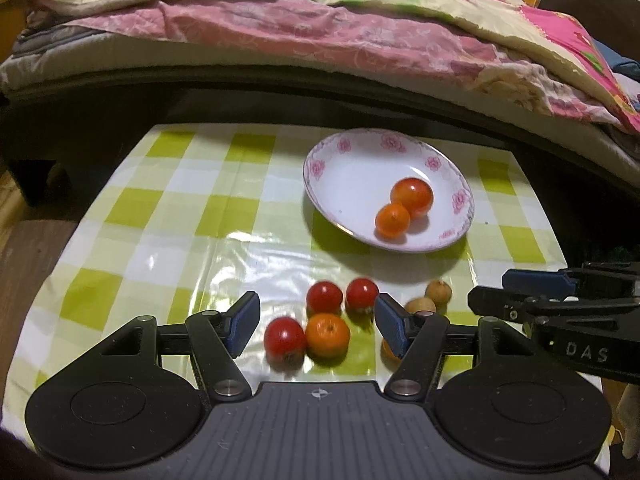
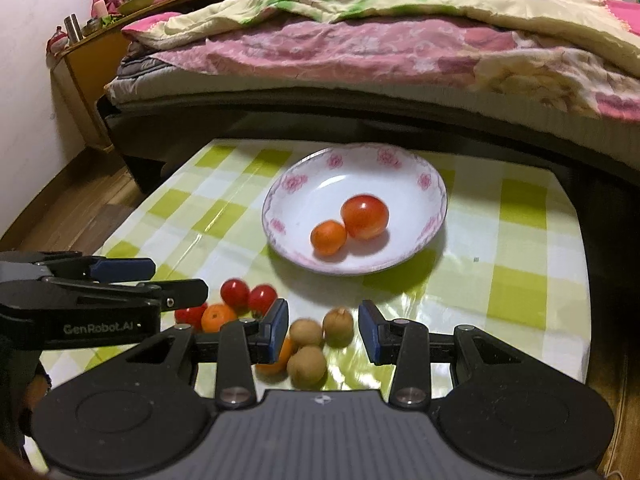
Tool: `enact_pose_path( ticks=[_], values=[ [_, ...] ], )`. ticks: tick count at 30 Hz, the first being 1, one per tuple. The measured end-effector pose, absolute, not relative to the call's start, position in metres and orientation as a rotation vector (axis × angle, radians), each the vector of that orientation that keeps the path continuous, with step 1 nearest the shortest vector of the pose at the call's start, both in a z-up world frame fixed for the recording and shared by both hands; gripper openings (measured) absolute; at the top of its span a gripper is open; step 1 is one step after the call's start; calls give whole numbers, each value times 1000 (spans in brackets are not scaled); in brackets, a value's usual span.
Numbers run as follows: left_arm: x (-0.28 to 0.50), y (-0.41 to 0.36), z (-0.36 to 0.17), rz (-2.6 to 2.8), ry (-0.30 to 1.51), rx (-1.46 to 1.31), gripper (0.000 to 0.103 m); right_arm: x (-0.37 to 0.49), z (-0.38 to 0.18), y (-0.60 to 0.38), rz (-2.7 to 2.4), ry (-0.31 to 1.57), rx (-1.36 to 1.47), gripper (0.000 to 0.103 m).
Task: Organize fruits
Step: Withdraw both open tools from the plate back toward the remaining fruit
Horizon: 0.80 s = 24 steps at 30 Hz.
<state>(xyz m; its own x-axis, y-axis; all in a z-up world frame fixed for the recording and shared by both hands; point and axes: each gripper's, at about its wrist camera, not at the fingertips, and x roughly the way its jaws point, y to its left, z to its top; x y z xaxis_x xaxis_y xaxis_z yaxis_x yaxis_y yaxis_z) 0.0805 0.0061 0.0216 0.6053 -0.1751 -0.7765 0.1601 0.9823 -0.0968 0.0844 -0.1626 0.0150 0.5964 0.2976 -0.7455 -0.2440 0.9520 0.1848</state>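
Left gripper (image 1: 316,326): our blue pads (image 1: 244,326) stand spread wide at the bottom centre of the left view, pinching nothing; a red tomato (image 1: 284,338) and a small orange (image 1: 328,335) lie in the gap between them.
Right gripper (image 2: 323,332): its pads (image 2: 278,330) are spread too, empty, low in the right view, with three brown round fruits (image 2: 307,365) clustered in the gap.
Loose fruit: two more red tomatoes (image 1: 343,296) sit just above the orange, touching or nearly so; another orange fruit (image 2: 276,360) hides partly behind the right gripper's left pad, so we cannot tell its full shape.
Plate (image 1: 344,168): white with pink flowers on the rim, it rests in the upper middle of both views, holding one large tomato (image 1: 412,197) and one orange (image 1: 393,221) that touch each other.
Cloth (image 1: 168,208): green-and-white checks, glossy, with glare just above the loose fruit.
Step in hand: we judge it to be picking the next fruit for the plate.
Doing it well: we should centre one fruit only between the pads, since neighbours crowd close and could roll on the slick cloth; close gently, as tomatoes likely bruise; set it down in the plate's bare left part.
Bed (image 1: 320,32): rumpled quilts fill the top of both views.
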Motion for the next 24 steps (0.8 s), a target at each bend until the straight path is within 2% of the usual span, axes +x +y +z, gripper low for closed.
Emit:
enact_pose_path(
  ticks=[9, 24],
  values=[
    [63, 9, 15, -230, 934, -30, 72, 65, 3, -151, 357, 919, 2, 40],
    [66, 15, -7, -249, 1000, -9, 73, 78, -28, -137, 412, 973, -104, 40]
  ],
)
